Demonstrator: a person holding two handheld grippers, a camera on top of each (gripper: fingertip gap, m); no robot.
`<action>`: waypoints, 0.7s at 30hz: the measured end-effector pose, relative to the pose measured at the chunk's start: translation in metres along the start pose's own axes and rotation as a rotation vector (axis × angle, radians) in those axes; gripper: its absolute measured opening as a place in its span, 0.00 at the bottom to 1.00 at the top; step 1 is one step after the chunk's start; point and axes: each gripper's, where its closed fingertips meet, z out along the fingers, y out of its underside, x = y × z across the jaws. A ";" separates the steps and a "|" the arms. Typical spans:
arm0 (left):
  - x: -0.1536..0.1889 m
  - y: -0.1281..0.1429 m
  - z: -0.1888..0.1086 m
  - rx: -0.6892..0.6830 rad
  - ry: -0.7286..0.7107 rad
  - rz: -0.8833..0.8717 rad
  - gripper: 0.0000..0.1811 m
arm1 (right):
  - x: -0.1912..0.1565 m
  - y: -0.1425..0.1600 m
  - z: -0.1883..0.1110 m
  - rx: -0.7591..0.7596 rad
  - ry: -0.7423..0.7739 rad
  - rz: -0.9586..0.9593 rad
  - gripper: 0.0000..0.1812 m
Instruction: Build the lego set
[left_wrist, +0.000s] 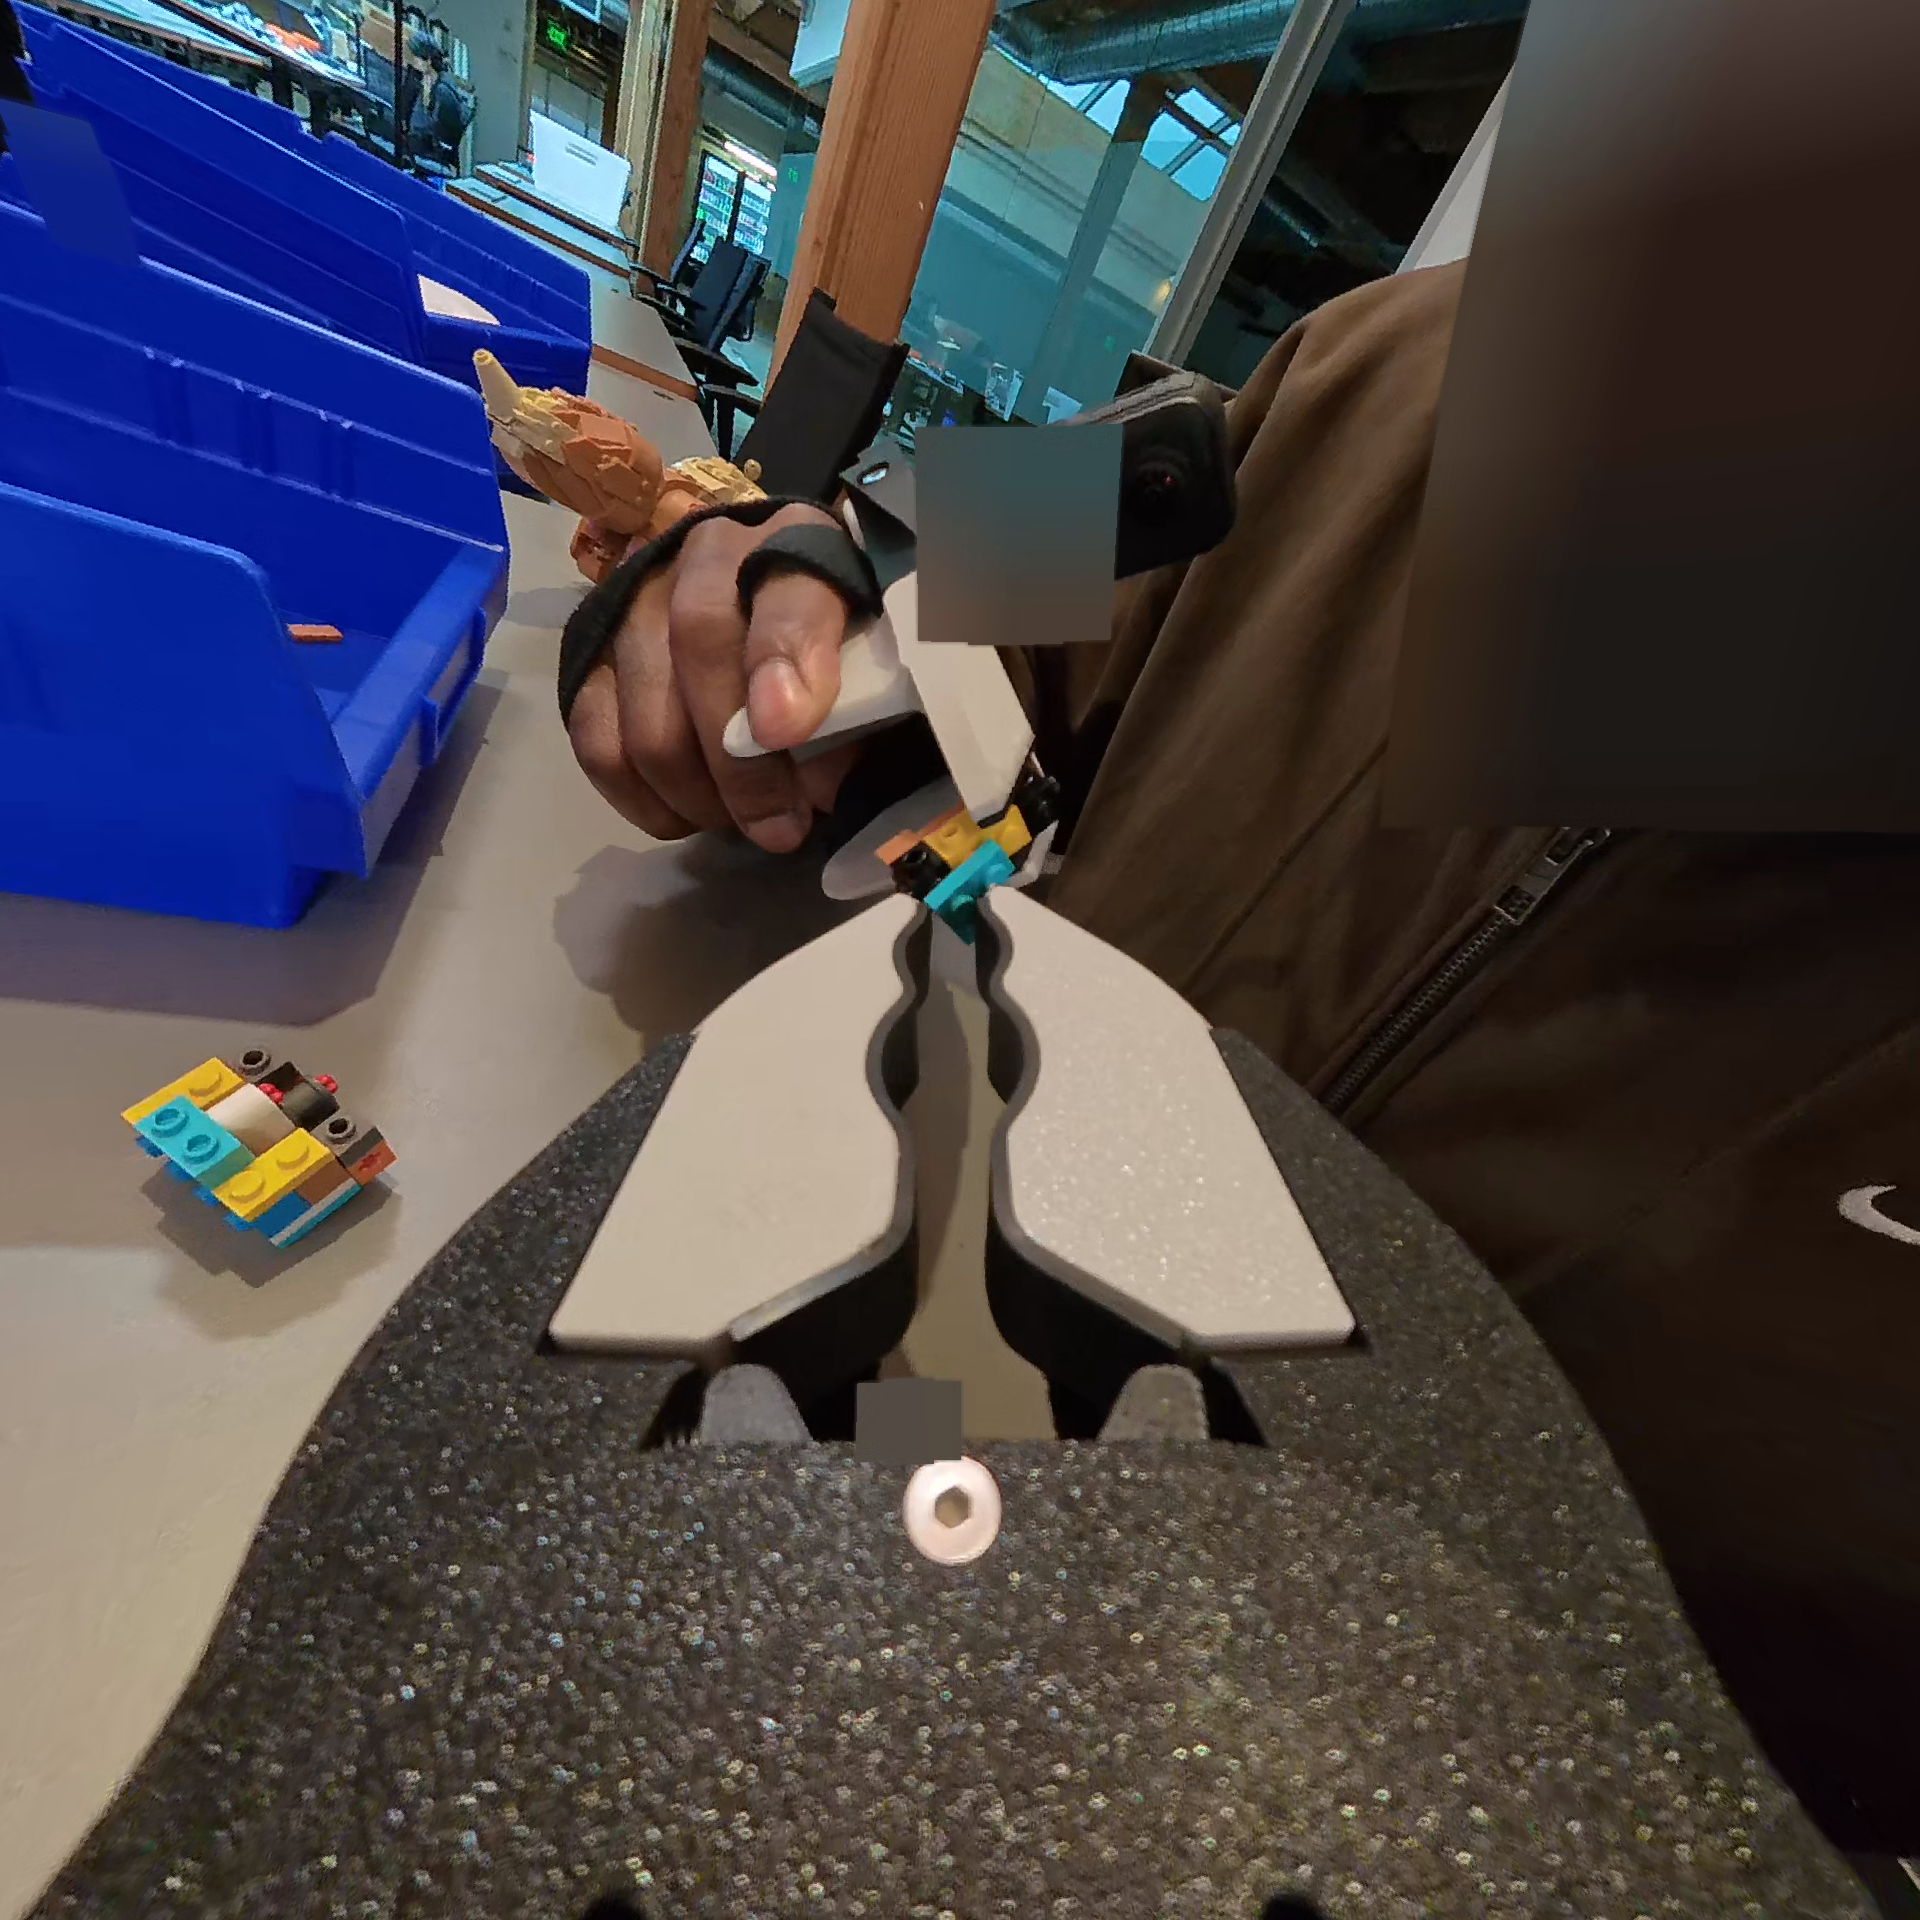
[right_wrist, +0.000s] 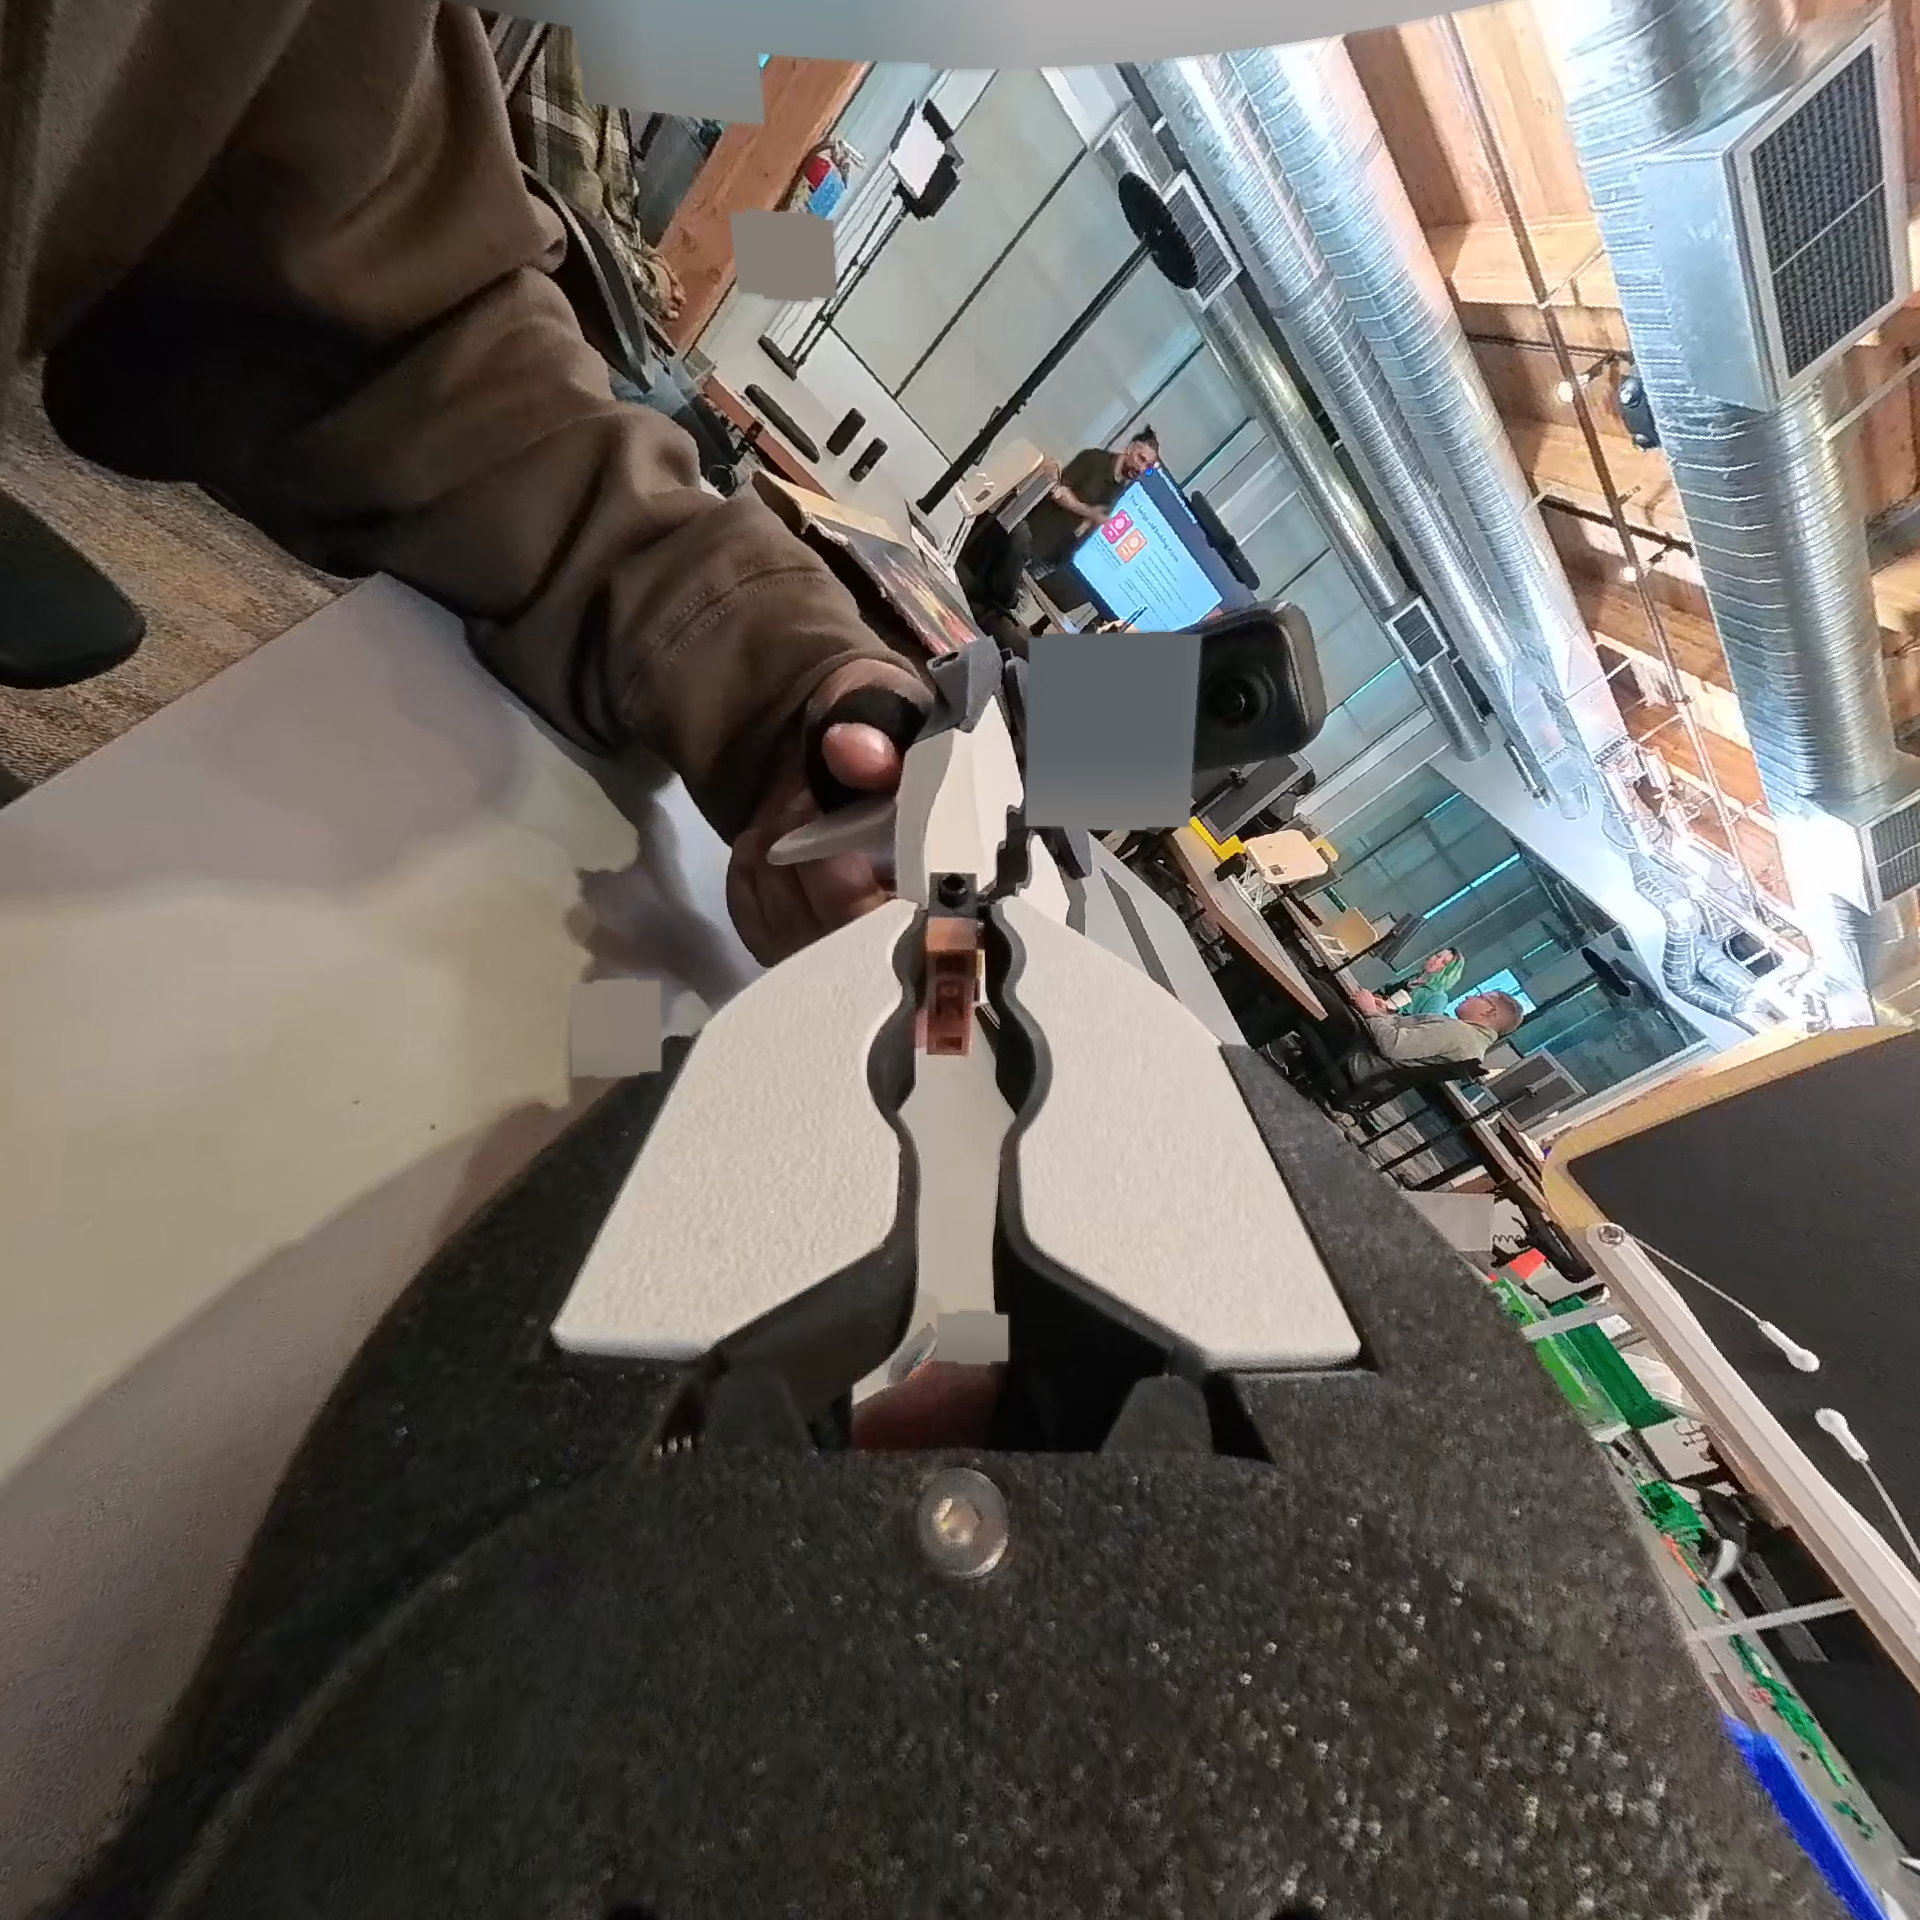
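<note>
Both fingers of our left gripper (left_wrist: 951, 914) sit close together and pinch a teal brick (left_wrist: 961, 885) at their tips. That brick is part of a little lego piece (left_wrist: 961, 844) of yellow, orange and black bricks. Our right gripper (left_wrist: 935, 831) comes in from twelve o'clock in the left wrist view and touches the same little piece. A hand (left_wrist: 707, 675) in a black strap holds that gripper.

In the right wrist view, our right gripper (right_wrist: 951, 940) has its fingers close together too, and they squeeze a brown brick (right_wrist: 953, 987) with a black bit at the far end. Whether it belongs to that piece, we cannot tell.

At nine o'clock in the left wrist view a second lego build (left_wrist: 260, 1143) lies alone on the grey table (left_wrist: 208, 1455). Blue bins (left_wrist: 208, 623) stand at ten o'clock, with one small orange brick (left_wrist: 314, 633) inside the near one. A tan and orange lego figure (left_wrist: 592, 457) lies behind the hand.
</note>
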 end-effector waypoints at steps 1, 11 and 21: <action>0.000 0.000 0.000 0.002 0.001 -0.001 0.04 | 0.000 0.000 0.000 -0.001 0.000 0.002 0.05; 0.002 -0.003 0.000 0.032 0.028 -0.015 0.05 | -0.003 -0.005 -0.001 0.030 -0.032 0.033 0.06; 0.004 -0.001 0.002 0.025 0.046 -0.039 0.04 | -0.002 -0.005 -0.001 0.037 -0.017 0.031 0.05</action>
